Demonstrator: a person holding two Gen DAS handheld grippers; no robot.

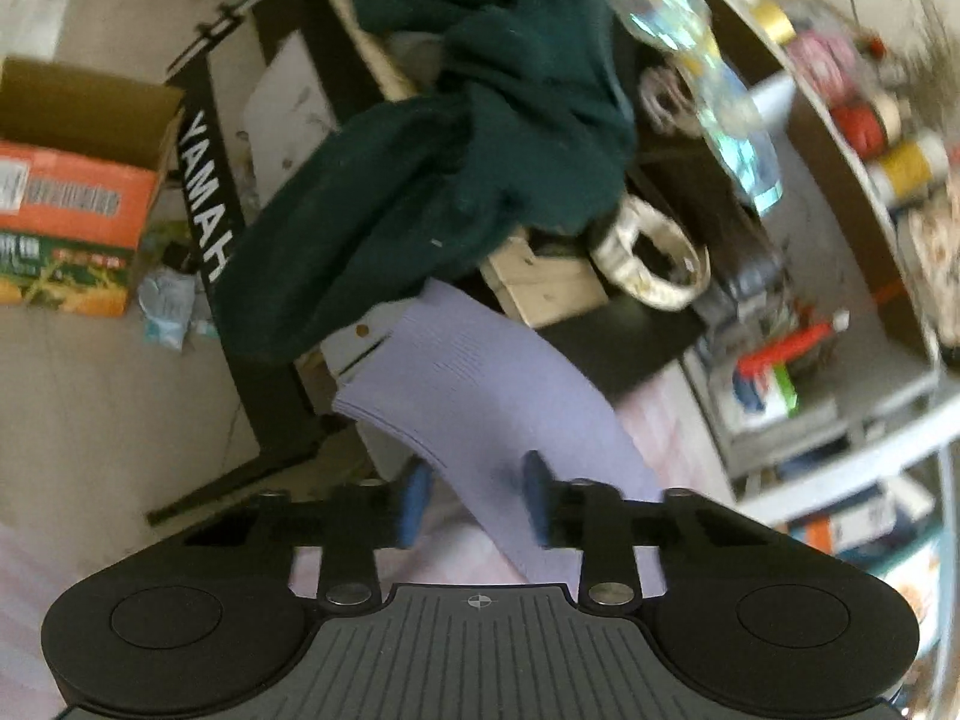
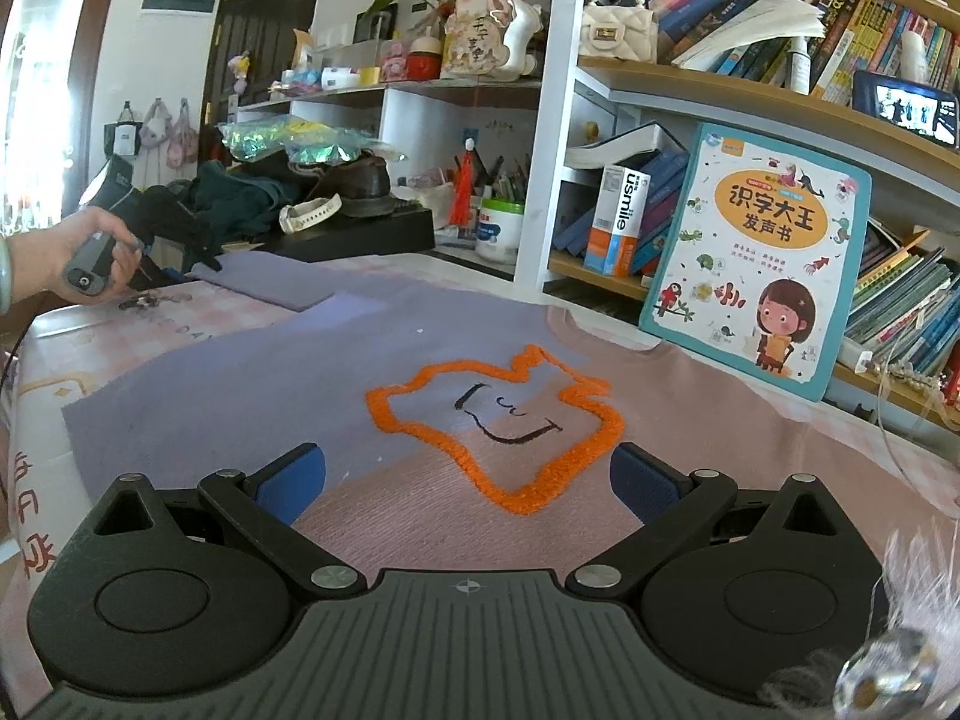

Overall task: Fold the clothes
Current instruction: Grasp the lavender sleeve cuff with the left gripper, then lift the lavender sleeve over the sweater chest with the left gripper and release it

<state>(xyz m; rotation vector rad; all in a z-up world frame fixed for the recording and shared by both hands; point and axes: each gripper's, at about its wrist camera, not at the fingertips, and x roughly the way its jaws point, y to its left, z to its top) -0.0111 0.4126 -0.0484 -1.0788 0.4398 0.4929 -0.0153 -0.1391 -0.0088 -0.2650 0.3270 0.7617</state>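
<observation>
On the pink checked surface (image 2: 150, 324), a sweater (image 2: 240, 384), spread flat, purple on the left and pink on the right. In its middle, a fuzzy orange outline (image 2: 498, 426) with a small drawn face inside.

Right tongs (image 2: 468, 480) spread wide, low over the near part of the sweater, with nothing pinched.

Far left, a hand (image 2: 66, 258) around the handle of the other tool. Left tongs (image 1: 475, 498) pulled close together, pinching the purple sleeve (image 1: 468, 384), with the sleeve bent up off the surface.

Behind the sleeve, a heap of dark green cloth (image 1: 480, 138). Past the left edge of the surface, a pale floor (image 1: 90, 420) with an orange cardboard box (image 1: 72, 192) and a black stand (image 1: 207, 192) with white letters.

On the far right, a big white bookshelf (image 2: 690, 78) crammed with books. Leaning against it, on the far edge of the surface, a blue picture book (image 2: 756, 264) with a girl on the cover. Just left of that, on a low shelf, a white and orange box (image 2: 618, 222).

Far back on the left, a dark door (image 2: 270, 18) and small bags (image 2: 162, 126) hanging on a white wall.
</observation>
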